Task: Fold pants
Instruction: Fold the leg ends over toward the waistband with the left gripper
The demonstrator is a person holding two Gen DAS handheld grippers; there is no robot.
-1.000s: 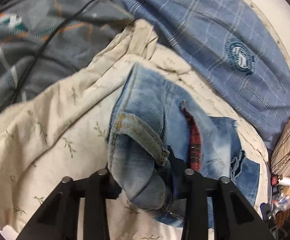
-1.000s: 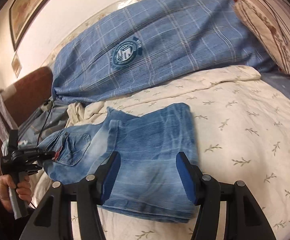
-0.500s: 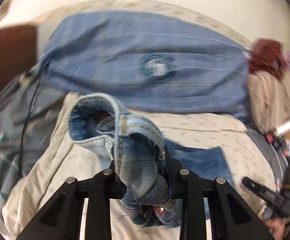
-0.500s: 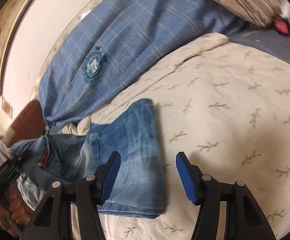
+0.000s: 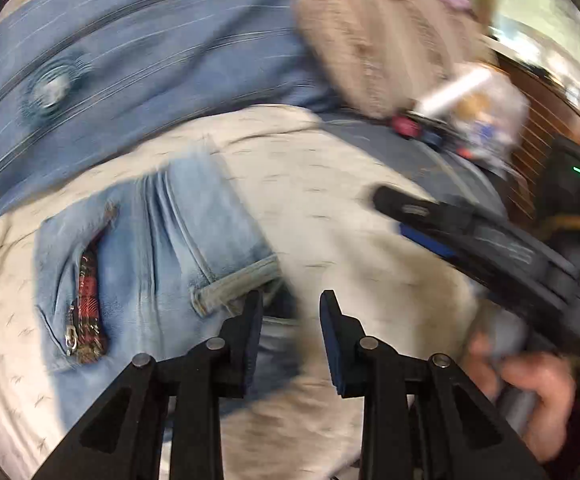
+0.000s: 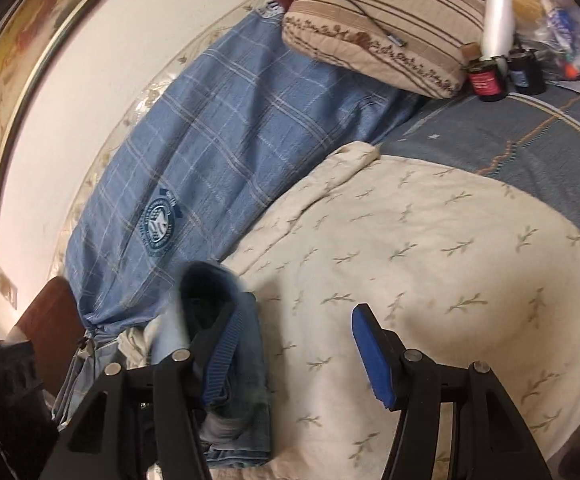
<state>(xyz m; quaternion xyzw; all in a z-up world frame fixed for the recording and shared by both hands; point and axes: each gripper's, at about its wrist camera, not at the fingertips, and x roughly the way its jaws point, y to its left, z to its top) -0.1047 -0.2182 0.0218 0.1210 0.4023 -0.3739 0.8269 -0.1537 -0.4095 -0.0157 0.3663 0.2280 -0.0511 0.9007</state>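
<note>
Jeans [image 5: 162, 248] lie folded on the cream leaf-print bedspread [image 5: 329, 200], left of centre in the left wrist view; waistband end and a belt loop [image 5: 234, 284] sit just in front of the left gripper [image 5: 290, 312]; a front pocket gapes w/ red plaid lining [image 5: 88, 288] and a small metal zip pull showing. Left wrist view is motion-blurred. In the right wrist view the jeans [image 6: 246, 400] show as a narrow folded stack at lower left, partly behind the right gripper's left finger, blurred on top.

Left gripper: fingers apart w/ a narrow gap; nothing pinched; bare bedspread shows between the pads; left pad [image 5: 252, 320] is over or just beside the denim edge, can't tell if touching. Right gripper [image 6: 293, 352]: fingers spread wide; blue pads [image 6: 369, 356] empty; only bedspread between them; jeans lie just left of the gap. In the left wrist view the right gripper [image 5: 409, 220] is held by a hand [image 5: 529, 392] at lower right, pointing over the bedspread, apart from the jeans.

Around: blue plaid cloth w/ round crest [image 6: 162, 224] along the wall behind the bedspread; striped beige pillow [image 6: 377, 28] at the far end; small dark jars [image 6: 489, 80] beside it; grey-blue sheet [image 6: 509, 144] under the bedspread; framed painting [image 6: 18, 60] on the wall.
</note>
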